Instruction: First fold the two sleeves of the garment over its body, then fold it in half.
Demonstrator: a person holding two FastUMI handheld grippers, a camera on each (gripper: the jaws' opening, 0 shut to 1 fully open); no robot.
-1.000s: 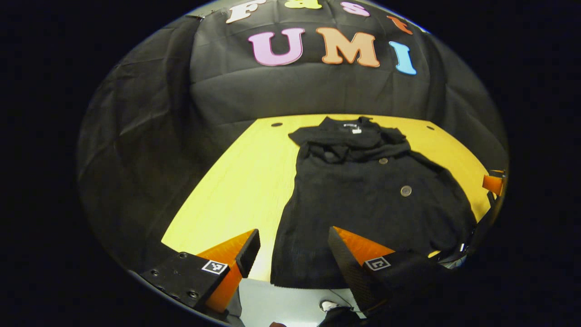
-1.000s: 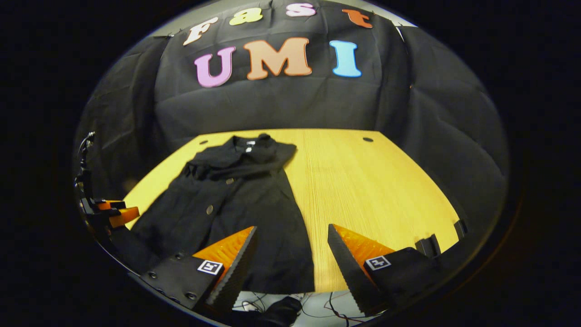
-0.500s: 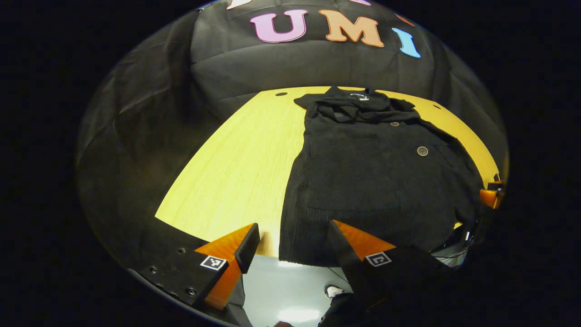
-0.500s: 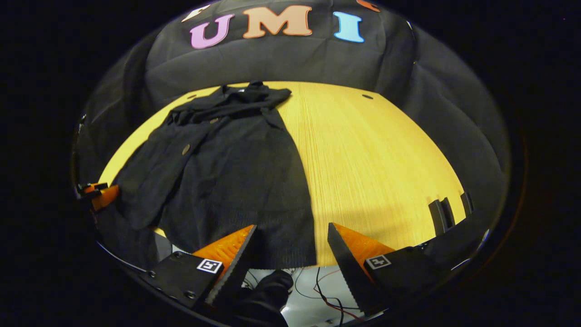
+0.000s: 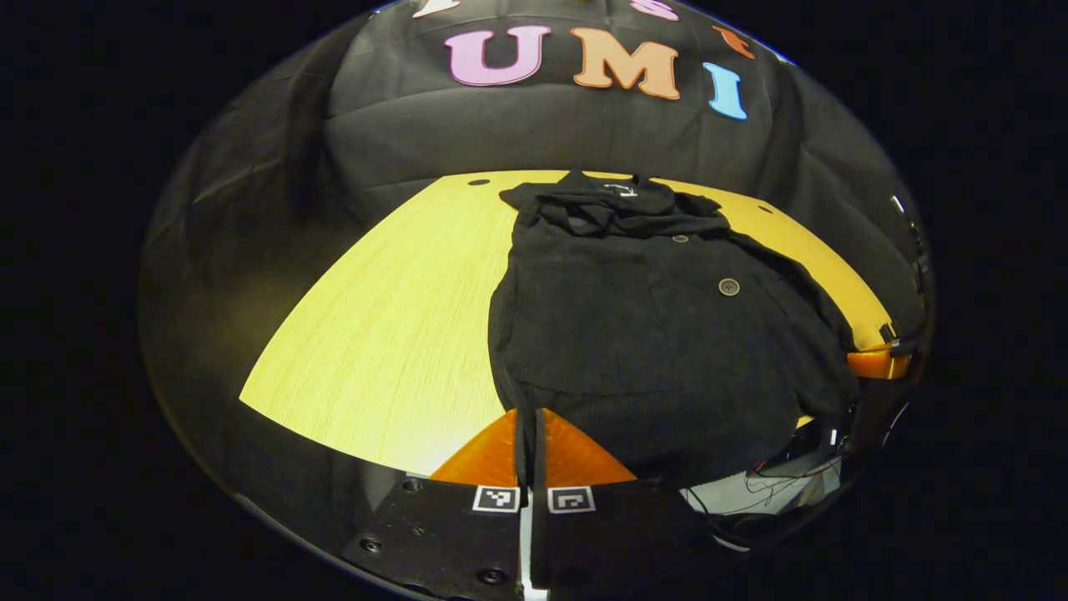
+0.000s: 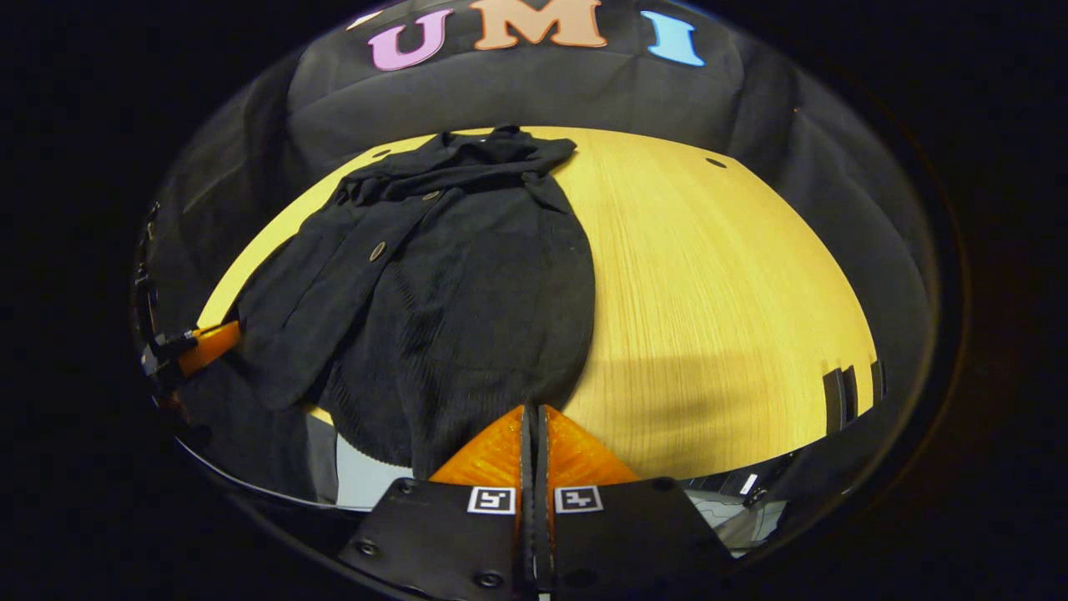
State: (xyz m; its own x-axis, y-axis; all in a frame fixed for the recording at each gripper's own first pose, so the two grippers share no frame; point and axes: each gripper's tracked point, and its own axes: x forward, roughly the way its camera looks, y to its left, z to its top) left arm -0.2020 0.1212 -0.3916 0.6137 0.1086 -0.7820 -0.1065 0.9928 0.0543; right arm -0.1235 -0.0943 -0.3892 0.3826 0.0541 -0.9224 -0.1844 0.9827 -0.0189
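A black buttoned garment (image 5: 651, 334) lies flat on the yellow table (image 5: 392, 334), collar at the far end, both sleeves lying across its body. My left gripper (image 5: 529, 434) is shut on the near hem's left corner, with dark cloth pinched between the fingers. In the right gripper view the same garment (image 6: 467, 275) spreads left of centre, and my right gripper (image 6: 531, 426) is shut on the hem's right corner at the table's front edge. The right gripper (image 5: 876, 363) also appears at the far right of the left gripper view, and the left gripper (image 6: 204, 346) at the left of the right gripper view.
Bare table (image 6: 709, 292) stretches to the right of the garment, with a small hole (image 6: 716, 163) near the far edge and dark clips (image 6: 843, 388) on the right rim. Cables (image 5: 784, 484) hang below the table's front edge. Black cloth walls stand behind.
Both grippers were open above the hem; they have come down onto its two corners and shut. The hem now bunches slightly at each pinch.
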